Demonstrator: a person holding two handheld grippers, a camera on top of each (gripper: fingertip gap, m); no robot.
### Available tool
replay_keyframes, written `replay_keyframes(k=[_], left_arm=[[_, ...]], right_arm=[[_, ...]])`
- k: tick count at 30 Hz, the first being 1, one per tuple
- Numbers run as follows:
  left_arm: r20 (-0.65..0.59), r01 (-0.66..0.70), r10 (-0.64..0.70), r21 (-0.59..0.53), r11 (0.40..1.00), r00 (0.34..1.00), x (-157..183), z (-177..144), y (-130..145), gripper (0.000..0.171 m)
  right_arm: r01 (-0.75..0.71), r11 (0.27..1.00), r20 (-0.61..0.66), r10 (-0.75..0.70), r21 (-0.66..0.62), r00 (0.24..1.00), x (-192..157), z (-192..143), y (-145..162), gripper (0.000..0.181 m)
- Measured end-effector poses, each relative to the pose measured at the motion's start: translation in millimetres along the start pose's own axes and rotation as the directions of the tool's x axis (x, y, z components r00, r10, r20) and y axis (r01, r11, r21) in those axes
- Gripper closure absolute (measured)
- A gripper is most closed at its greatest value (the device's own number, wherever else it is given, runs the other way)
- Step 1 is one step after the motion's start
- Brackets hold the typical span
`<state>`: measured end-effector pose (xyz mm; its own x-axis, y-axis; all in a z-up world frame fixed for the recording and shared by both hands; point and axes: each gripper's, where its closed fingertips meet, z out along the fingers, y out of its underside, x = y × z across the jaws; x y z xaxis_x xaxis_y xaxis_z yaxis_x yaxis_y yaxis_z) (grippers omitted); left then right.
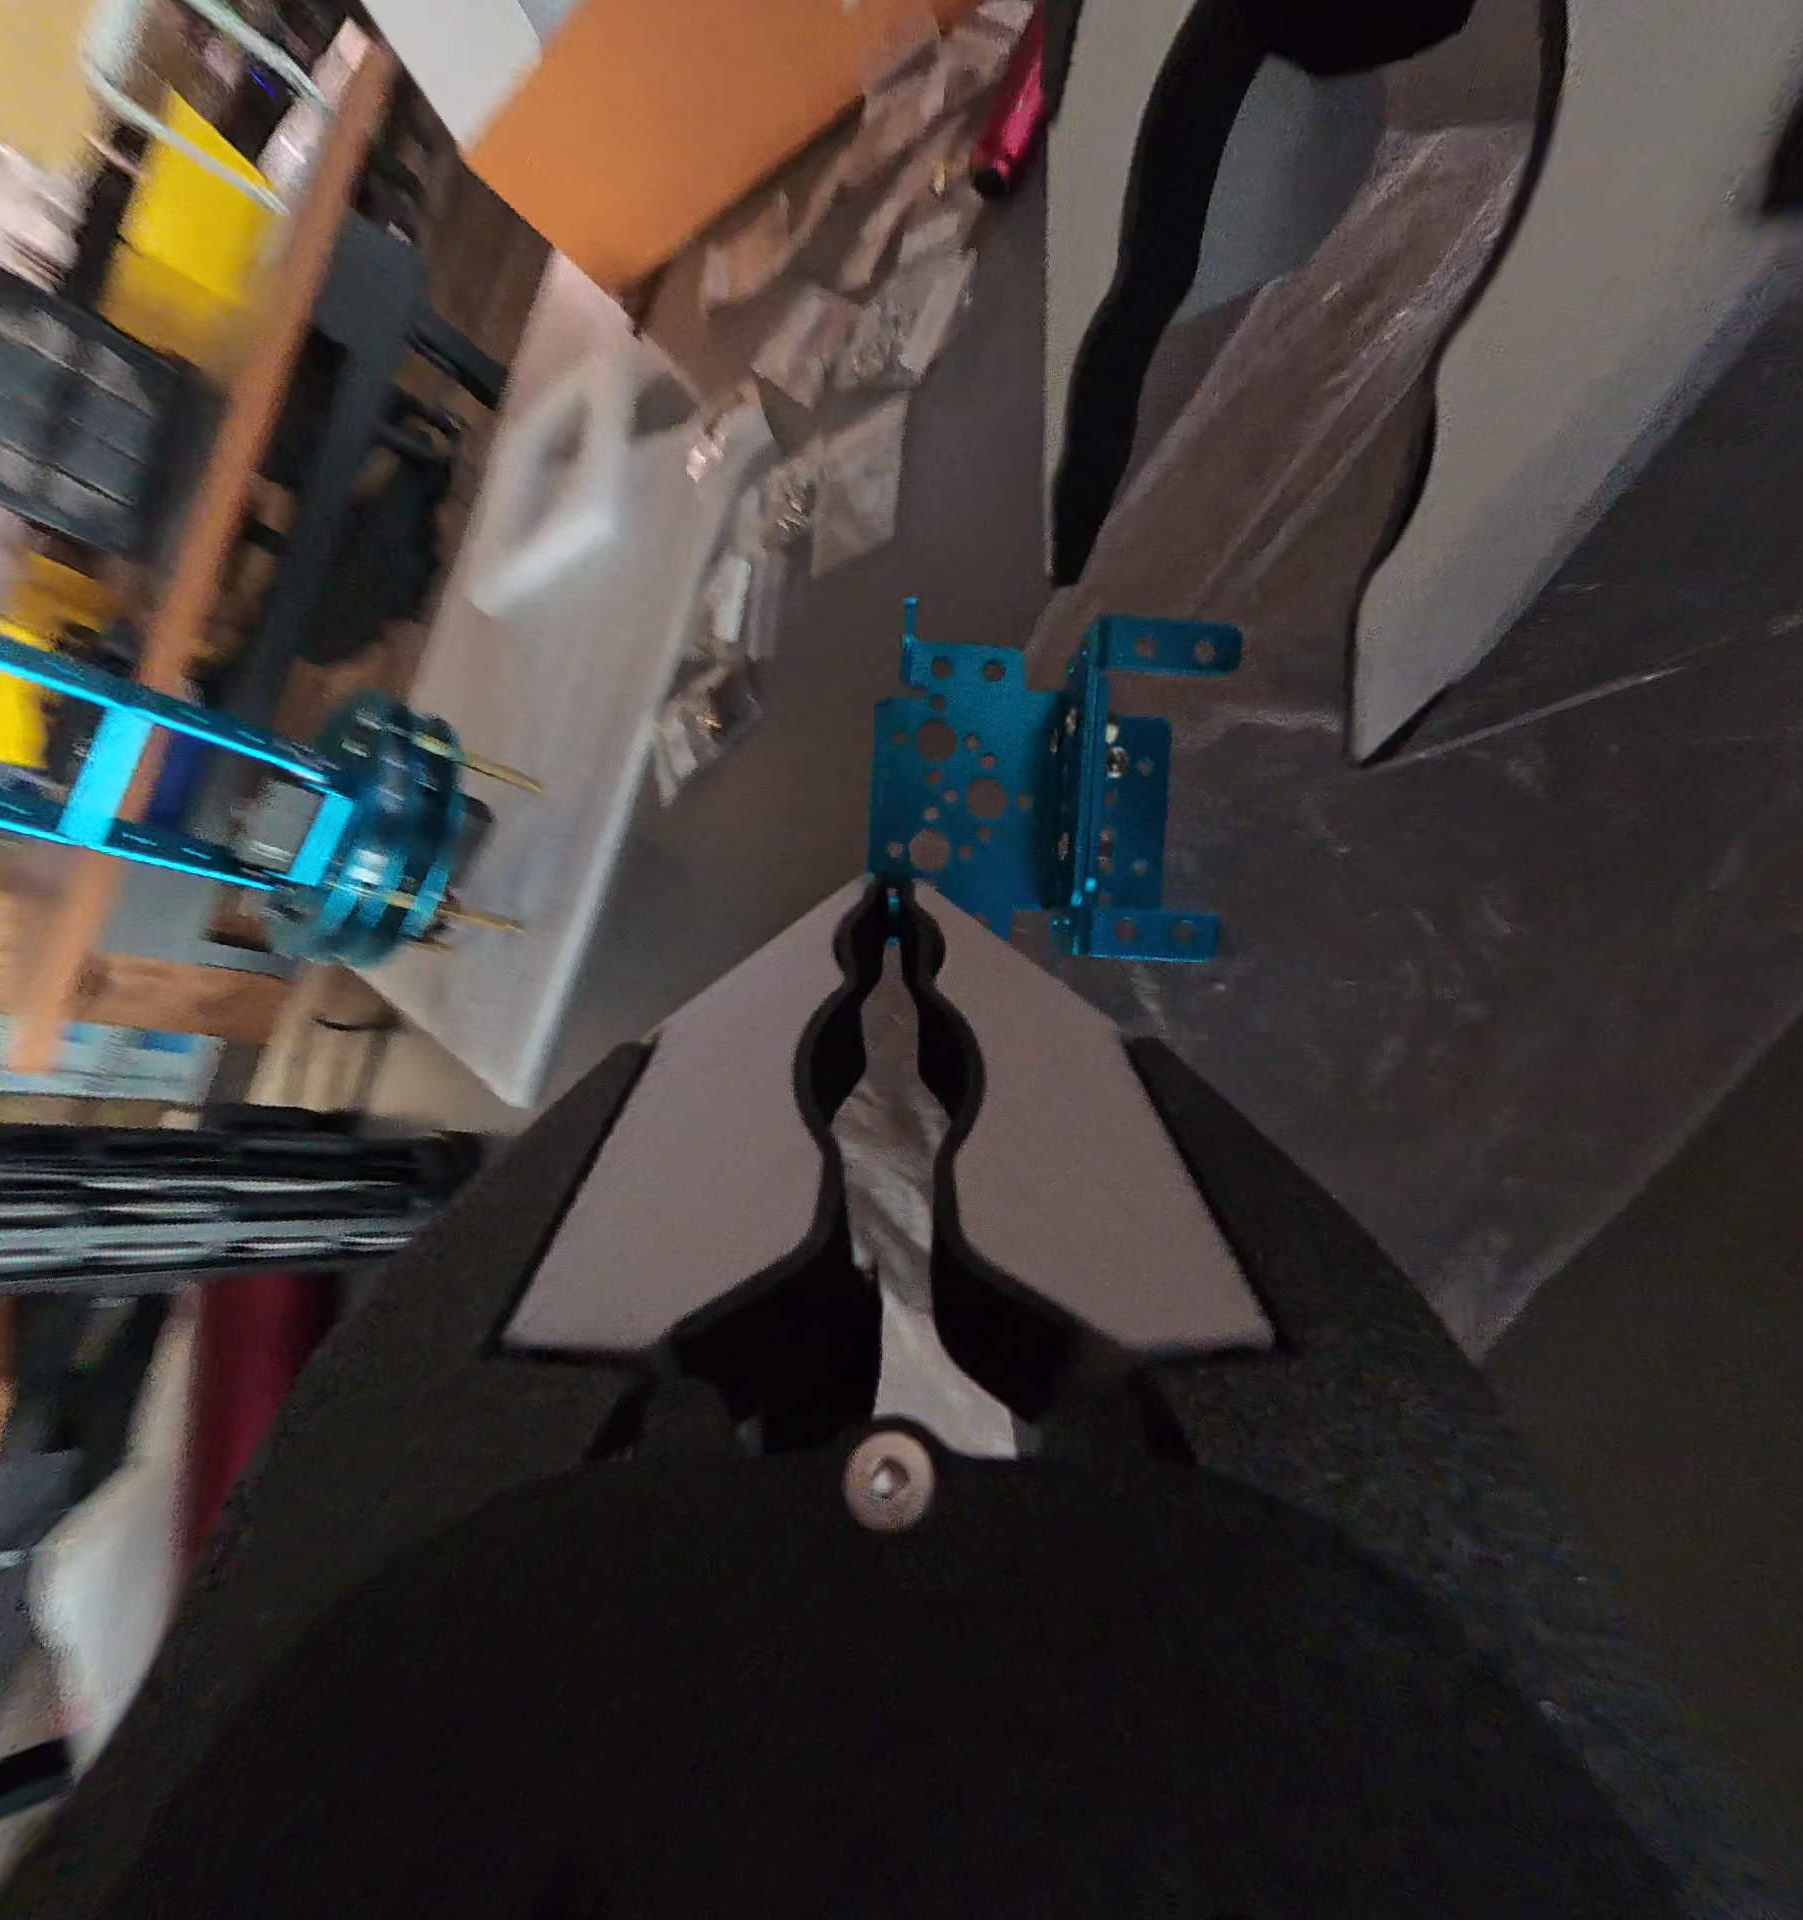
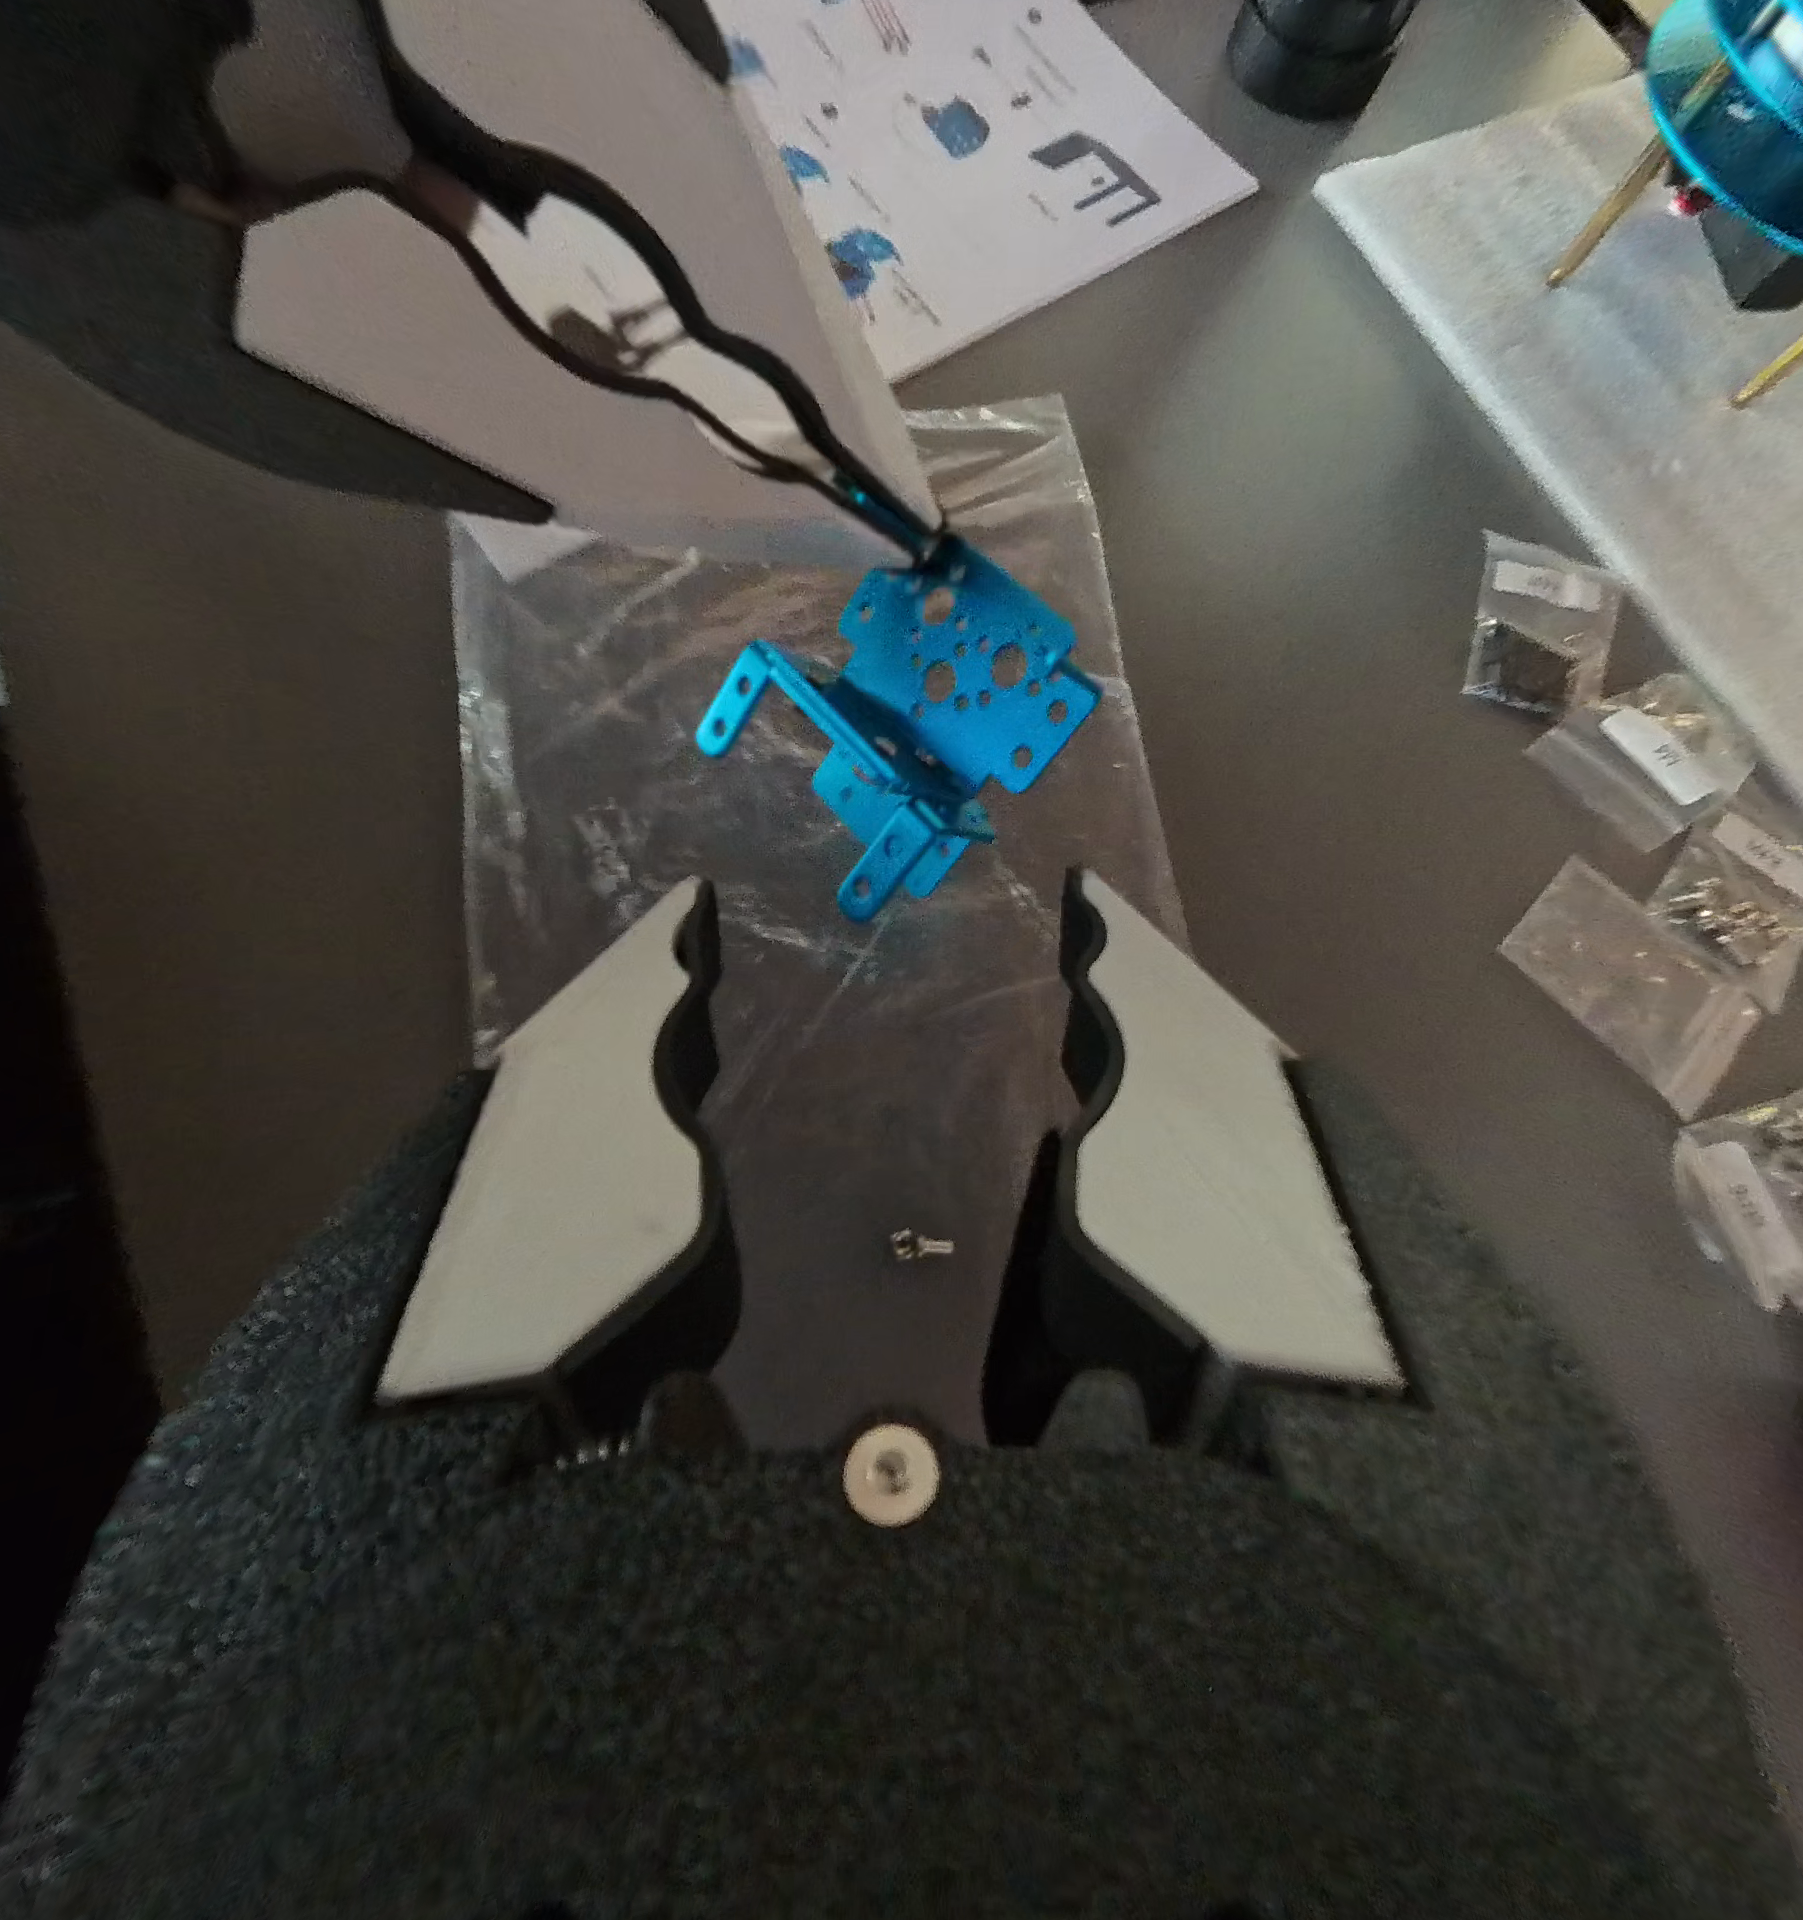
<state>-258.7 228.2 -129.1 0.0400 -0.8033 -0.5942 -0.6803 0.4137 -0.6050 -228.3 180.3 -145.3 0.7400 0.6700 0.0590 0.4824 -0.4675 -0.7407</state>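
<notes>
Two claws in play. Left claw (image 1: pixel 892 914) is pinched on one edge of the blue perforated bracket (image 1: pixel 1022 790), holding it up off the grey surface (image 2: pixel 1344 727) above a clear plastic bag (image 2: pixel 585 727). Right claw (image 2: pixel 892 935) is spread wide and empty, just short of the bracket. One loose screw (image 2: pixel 918 1244) lies on the surface between its fingers. Small parts bags (image 2: pixel 1655 935) sit off to the right.

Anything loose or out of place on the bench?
One small screw lies loose on the grey table between the open right gripper's fingers, outside the parts bags. The left gripper pinches the blue bracket assembly by one plate edge only, so it hangs tilted over an empty clear bag.
</notes>
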Motion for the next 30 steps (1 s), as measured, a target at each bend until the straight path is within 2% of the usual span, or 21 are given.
replay_keyframes(k=[2, 5, 8, 11, 16, 19, 22, 26, 28, 30], left_arm=[[0.136, -0.147, 0.145, 0.006, 0.989, 0.980, -13, -6, -8, 0.170], [0.309, -0.322, 0.314, -0.028, 0.946, 0.898, -24, -8, -14, 0.171], [0.366, -0.440, 0.443, -0.095, 0.893, 0.819, -14, 0, -9, 0.171], [0.381, -0.511, 0.522, -0.139, 0.848, 0.763, -2, 7, -4, 0.171], [0.383, -0.522, 0.529, -0.133, 0.843, 0.757, 14, 5, -5, 0.170], [0.371, -0.503, 0.507, -0.116, 0.856, 0.778, 20, 2, -5, 0.166], [0.370, -0.468, 0.472, -0.107, 0.877, 0.800, 22, -1, -6, 0.149], [0.327, -0.393, 0.402, -0.094, 0.914, 0.855, 25, -4, -3, 0.138], [0.320, -0.342, 0.346, -0.071, 0.937, 0.882, 26, -14, -2, 0.134], [0.300, -0.205, 0.205, -0.032, 0.978, 0.932, 26, -30, 4, 0.131]], right_arm=[[-0.042, 0.998, 0.038, 0.040, 0.041, 0.998, -2, -8, 0, 0.119], [-0.085, 0.992, 0.049, 0.080, 0.096, 0.996, 0, -17, 3, 0.125], [-0.141, 0.979, 0.081, 0.130, 0.144, 0.988, -1, -20, 4, 0.133], [-0.142, 0.981, 0.039, 0.138, 0.133, 0.990, 3, -21, 9, 0.135], [-0.144, 0.981, 0.063, 0.137, 0.128, 0.989, -4, -19, 11, 0.134], [-0.128, 0.981, 0.049, 0.122, 0.144, 0.991, -6, -20, 8, 0.139], [-0.122, 0.981, 0.016, 0.121, 0.149, 0.993, -3, -21, 8, 0.141], [-0.123, 0.981, -0.051, 0.132, 0.150, 0.990, 11, -25, 13, 0.143], [-0.129, 0.968, -0.088, 0.151, 0.215, 0.985, 20, -38, 7, 0.148], [-0.132, 0.929, -0.105, 0.178, 0.347, 0.978, 26, -62, -8, 0.150]])
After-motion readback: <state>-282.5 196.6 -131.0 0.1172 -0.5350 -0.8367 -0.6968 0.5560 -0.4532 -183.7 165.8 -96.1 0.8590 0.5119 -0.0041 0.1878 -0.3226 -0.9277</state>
